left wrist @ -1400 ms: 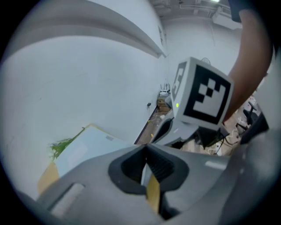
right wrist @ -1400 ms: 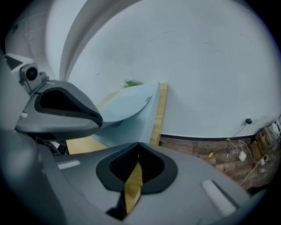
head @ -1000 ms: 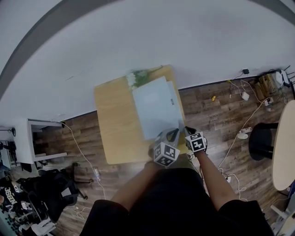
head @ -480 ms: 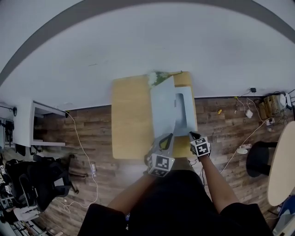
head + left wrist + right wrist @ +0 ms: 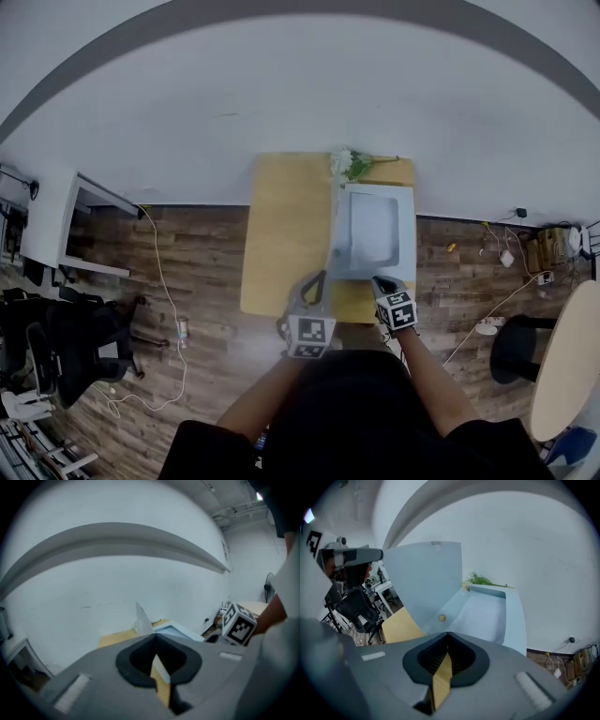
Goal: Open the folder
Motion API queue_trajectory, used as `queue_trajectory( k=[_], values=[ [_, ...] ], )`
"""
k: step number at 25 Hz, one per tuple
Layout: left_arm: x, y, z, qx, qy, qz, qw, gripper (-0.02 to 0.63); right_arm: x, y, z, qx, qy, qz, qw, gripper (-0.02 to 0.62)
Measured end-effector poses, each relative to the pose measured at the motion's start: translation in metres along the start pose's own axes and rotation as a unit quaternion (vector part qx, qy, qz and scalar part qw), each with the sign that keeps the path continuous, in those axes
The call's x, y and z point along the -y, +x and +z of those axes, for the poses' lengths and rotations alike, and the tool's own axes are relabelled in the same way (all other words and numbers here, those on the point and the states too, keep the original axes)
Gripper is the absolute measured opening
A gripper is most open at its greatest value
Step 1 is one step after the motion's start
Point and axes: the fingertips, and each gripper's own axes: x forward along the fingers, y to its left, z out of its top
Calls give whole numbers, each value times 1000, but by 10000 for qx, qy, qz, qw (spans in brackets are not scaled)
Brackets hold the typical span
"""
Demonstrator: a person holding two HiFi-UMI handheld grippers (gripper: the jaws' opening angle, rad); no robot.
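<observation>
A light blue folder (image 5: 372, 230) lies on a wooden table (image 5: 281, 244), near its right side. Its front cover (image 5: 334, 234) stands raised off the back half. My left gripper (image 5: 319, 278) is shut on the cover's near edge. In the left gripper view that thin sheet (image 5: 142, 620) runs between the closed jaws of the left gripper (image 5: 154, 637). My right gripper (image 5: 378, 280) is shut, with its tips at the folder's near edge. The right gripper view shows the lifted cover (image 5: 424, 581), a snap button (image 5: 441, 618) and the open inside (image 5: 487, 616) just past the right gripper (image 5: 447, 633).
A bunch of flowers (image 5: 349, 164) lies at the table's far edge behind the folder. A white wall backs the table. On the wood floor are cables, a black office chair (image 5: 84, 347), a white desk (image 5: 56, 225), a black stool (image 5: 516, 347) and a round table (image 5: 562, 366).
The cover, flat on the folder a second ago, has swung up and to the left with my left gripper holding it. The right gripper has stayed at the folder's near edge.
</observation>
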Motion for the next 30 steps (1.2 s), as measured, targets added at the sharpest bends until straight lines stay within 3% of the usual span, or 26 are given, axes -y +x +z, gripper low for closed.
queue_trajectory(
  k=[4, 11, 16, 20, 22, 25, 30],
  values=[
    [-7, -11, -10, 19, -41, -178, 9998, 5, -19, -9, 22, 317, 120, -74, 9994, 3],
    [4, -8, -4, 200, -255, -588, 9977, 19, -21, -78, 60, 1144, 348, -907, 9887, 3],
    [19, -14, 0, 293, -167, -717, 9969, 109, -25, -135, 59, 1371, 436, -1148, 9829, 3],
    [34, -31, 16, 587, -466, -632, 9952, 110, -20, -174, 58, 1649, 322, -1039, 9803, 3],
    [43, -41, 20, 700, -625, -539, 9941, 79, -17, -192, 58, 1793, 196, -970, 9788, 3],
    [60, -54, 25, 775, -788, -282, 9935, 4, -5, -223, 57, 1990, 106, -861, 9761, 3],
    [106, -66, 46, 936, -1040, 239, 9899, 3, 42, -279, 48, 2352, 63, -795, 9687, 3]
  ],
)
